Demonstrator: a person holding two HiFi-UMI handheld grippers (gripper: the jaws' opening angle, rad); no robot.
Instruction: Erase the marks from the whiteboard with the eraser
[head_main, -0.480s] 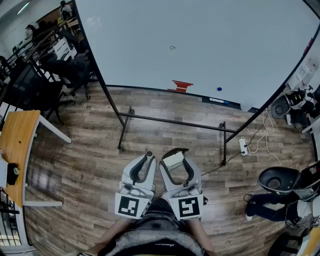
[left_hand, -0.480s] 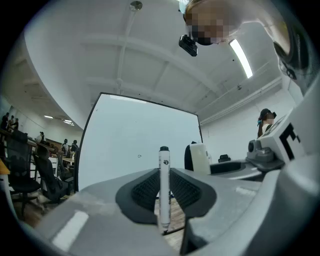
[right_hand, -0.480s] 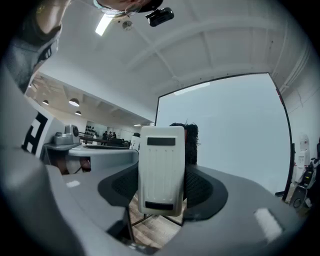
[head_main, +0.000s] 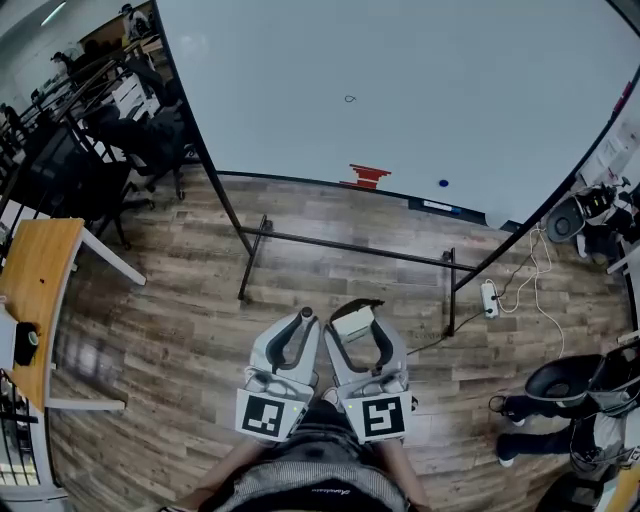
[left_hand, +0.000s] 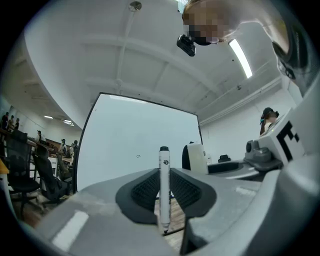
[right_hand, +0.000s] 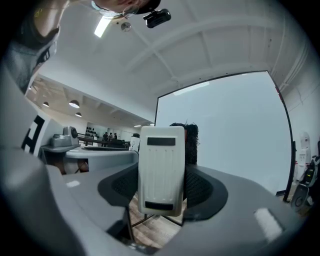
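Observation:
A big whiteboard (head_main: 420, 90) on a black stand fills the far side of the head view; one small dark mark (head_main: 349, 99) sits near its middle. The mark (left_hand: 138, 156) also shows in the left gripper view. My left gripper (head_main: 303, 328) is shut on a white marker pen (left_hand: 164, 187), held upright between the pads. My right gripper (head_main: 355, 322) is shut on a white eraser (right_hand: 161, 170) with a black felt side. Both grippers hang close together near my body, well short of the board.
The board's tray holds a red object (head_main: 366, 176), a blue cap (head_main: 443, 183) and a flat piece. The stand's black crossbar (head_main: 350, 246) lies between me and the board. An orange table (head_main: 35, 300) stands left; chairs and cables (head_main: 520, 270) crowd the right.
The head view has shifted slightly; both grippers sit a little lower and right in it. Their hold on the pen and eraser is unchanged.

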